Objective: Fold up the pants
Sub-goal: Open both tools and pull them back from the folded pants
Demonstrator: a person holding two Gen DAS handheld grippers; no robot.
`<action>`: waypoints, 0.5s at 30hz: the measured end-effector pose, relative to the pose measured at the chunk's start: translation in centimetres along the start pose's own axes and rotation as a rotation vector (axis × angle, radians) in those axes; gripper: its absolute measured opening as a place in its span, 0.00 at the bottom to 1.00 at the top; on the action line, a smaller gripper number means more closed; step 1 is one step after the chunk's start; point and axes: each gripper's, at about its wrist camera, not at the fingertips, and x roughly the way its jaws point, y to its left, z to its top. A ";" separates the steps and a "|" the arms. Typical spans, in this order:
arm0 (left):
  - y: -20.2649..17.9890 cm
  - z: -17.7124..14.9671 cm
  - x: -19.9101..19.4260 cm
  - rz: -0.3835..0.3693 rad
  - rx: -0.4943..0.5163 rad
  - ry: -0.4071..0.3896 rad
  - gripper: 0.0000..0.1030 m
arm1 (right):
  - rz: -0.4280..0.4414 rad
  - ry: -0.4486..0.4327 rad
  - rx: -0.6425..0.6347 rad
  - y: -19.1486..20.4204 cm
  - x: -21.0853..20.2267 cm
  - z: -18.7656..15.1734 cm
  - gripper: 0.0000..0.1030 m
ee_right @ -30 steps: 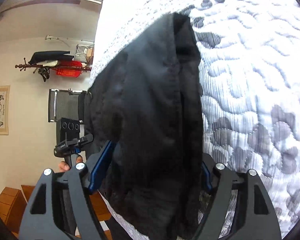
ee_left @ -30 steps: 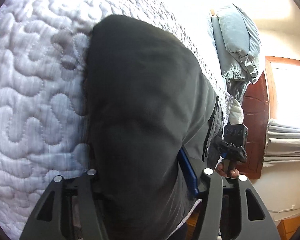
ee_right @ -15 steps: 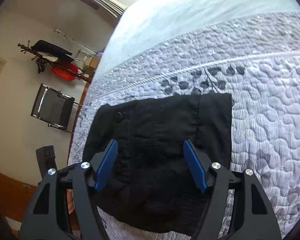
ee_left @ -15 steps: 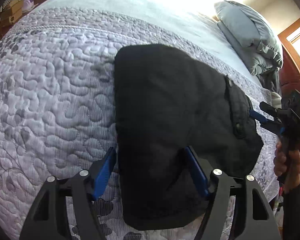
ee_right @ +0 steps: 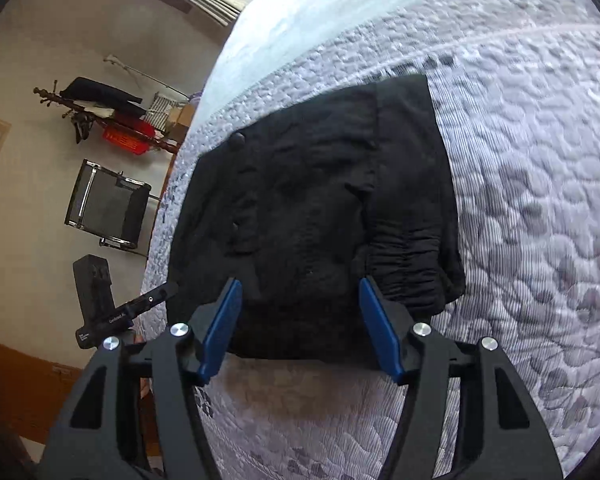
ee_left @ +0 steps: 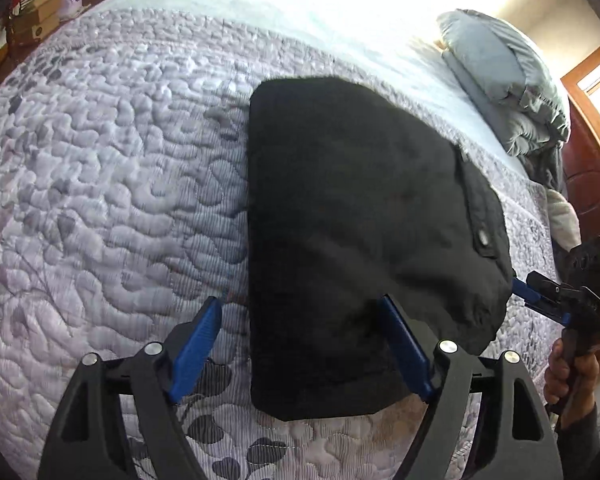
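On top of the quilted bedspread lie the black pants, folded into a compact rectangle, button side toward the R edge. L gripper hovers above their near edge — jaws opening, blue pads wide, nothing pinched. R gripper hangs over the waistband end of the pants, jaws closing yet clear of cloth — nothing gripped. Gray pillow sits far back.

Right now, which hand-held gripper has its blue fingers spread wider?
The left hand-held gripper: its blue fingers straddle the folded black pants' edge. The right hand-held gripper's stand closer.
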 end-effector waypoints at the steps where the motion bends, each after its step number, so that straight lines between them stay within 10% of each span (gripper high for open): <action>1: 0.5 0.0 0.3 -0.022 -0.033 0.016 0.80 | -0.016 0.003 -0.002 0.0 0.3 -0.1 0.59; 8: 0.0 -2.2 -7.0 -0.068 -0.083 -0.130 0.91 | -0.052 -0.128 -0.024 5.1 -5.9 -3.2 0.89; 15: -1.1 -8.9 -16.4 0.067 -0.041 -0.271 0.93 | -0.386 -0.262 -0.061 10.4 -11.8 -11.6 0.92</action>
